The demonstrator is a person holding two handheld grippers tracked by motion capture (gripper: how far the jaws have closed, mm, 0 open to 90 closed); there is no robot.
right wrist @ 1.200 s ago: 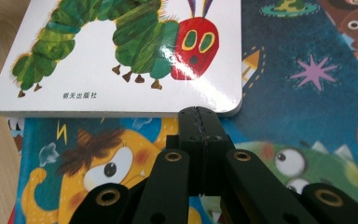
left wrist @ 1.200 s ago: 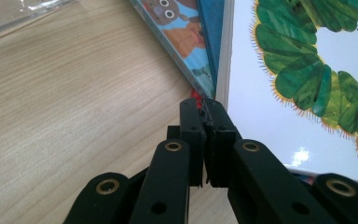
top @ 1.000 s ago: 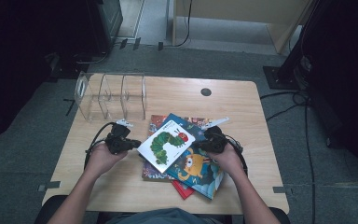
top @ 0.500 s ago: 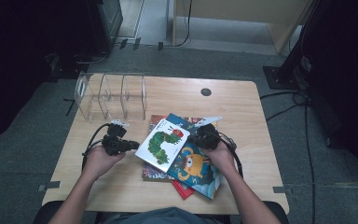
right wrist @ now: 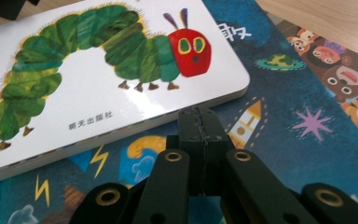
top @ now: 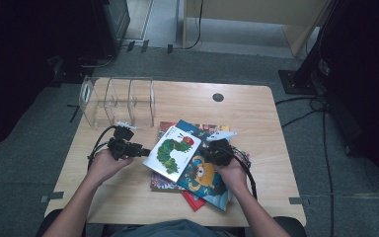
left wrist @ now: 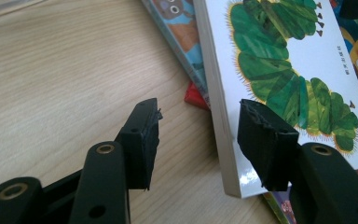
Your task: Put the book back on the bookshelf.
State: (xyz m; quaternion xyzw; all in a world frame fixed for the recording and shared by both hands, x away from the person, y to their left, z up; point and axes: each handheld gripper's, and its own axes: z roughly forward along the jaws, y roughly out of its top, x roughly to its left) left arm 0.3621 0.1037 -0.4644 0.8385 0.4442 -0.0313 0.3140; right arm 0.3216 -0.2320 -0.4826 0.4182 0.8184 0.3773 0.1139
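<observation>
A white caterpillar board book [top: 172, 152] lies on top of a spread pile of picture books. My left gripper [top: 145, 152] is at its left edge. In the left gripper view the jaws [left wrist: 198, 135] have just been opening and stand apart. The book's edge [left wrist: 223, 140] lies between them and neither pad presses on it. My right gripper [top: 206, 152] is at the book's right side. Its jaws [right wrist: 199, 122] are shut with nothing between them, over a blue space book [right wrist: 279, 116] and just beside the caterpillar book [right wrist: 98, 79].
A clear acrylic rack [top: 118, 101] with upright dividers stands at the back left of the wooden table [top: 256, 118]. A round cable hole [top: 218, 97] is at the back. A red book [left wrist: 196, 95] peeks out beneath the pile. Cables trail from both grippers.
The left gripper's jaws have spread apart at the caterpillar book's edge. Both hands stay about where they were, and the right gripper remains shut.
</observation>
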